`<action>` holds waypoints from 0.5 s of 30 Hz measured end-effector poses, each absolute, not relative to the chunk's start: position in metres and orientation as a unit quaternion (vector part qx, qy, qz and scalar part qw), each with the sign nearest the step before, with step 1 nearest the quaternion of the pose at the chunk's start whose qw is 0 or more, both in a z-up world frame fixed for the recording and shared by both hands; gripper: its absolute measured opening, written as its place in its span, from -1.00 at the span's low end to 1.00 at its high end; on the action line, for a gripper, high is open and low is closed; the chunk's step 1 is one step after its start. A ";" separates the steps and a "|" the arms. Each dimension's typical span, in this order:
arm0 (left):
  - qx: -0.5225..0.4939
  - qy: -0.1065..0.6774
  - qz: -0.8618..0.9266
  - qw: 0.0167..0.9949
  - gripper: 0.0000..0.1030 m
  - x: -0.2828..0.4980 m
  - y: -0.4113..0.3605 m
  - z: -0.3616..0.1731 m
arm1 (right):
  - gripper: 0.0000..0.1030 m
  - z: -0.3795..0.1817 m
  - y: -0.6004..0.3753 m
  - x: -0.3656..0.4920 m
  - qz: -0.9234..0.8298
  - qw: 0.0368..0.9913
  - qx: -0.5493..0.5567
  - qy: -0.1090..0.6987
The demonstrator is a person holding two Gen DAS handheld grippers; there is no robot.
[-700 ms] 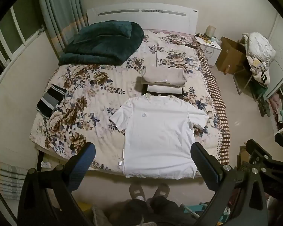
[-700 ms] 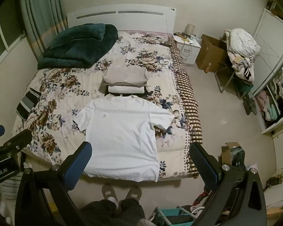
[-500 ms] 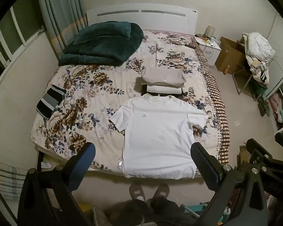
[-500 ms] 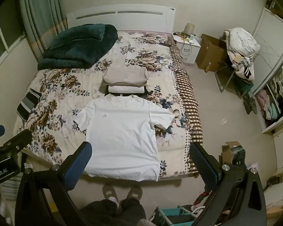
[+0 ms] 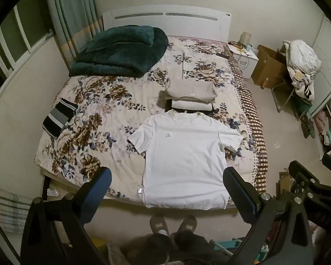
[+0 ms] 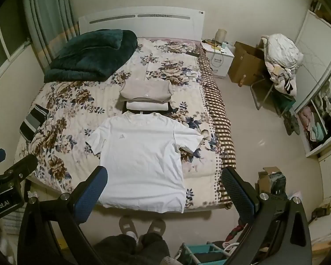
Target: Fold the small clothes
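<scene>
A white T-shirt [image 5: 185,154] [image 6: 141,154] lies spread flat, front up, at the near edge of the bed, its collar toward the headboard. Just beyond the collar sits a stack of folded clothes [image 5: 190,92] [image 6: 145,92], beige on top. My left gripper [image 5: 165,185] hangs open high above the shirt's hem, nothing between its fingers. My right gripper [image 6: 163,183] is open too, held high over the shirt's lower right part and the bed edge. Neither touches the cloth.
The floral bed [image 5: 103,110] carries a dark green folded blanket [image 5: 119,53] at the head and a striped garment [image 5: 59,119] at its left edge. The person's slippered feet [image 5: 173,223] stand at the foot of the bed. A nightstand [image 6: 218,59], a cardboard box [image 6: 246,64] and a laundry-laden chair [image 6: 280,66] stand right.
</scene>
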State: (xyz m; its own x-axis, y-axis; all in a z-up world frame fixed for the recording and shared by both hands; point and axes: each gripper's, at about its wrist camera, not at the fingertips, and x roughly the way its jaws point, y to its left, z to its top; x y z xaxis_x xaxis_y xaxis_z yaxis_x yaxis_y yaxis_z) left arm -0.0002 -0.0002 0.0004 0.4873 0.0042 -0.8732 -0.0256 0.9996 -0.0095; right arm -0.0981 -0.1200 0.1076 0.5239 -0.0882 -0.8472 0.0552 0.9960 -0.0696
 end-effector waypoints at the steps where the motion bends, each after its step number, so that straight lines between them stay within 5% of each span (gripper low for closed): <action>1: -0.011 0.506 0.008 0.863 1.00 0.000 0.000 0.000 | 1.00 0.109 -0.120 -0.098 -0.041 0.873 -0.016 0.486; 15: -0.011 0.504 0.007 0.864 1.00 0.000 0.000 0.000 | 1.00 0.114 -0.118 -0.101 -0.041 0.875 -0.018 0.483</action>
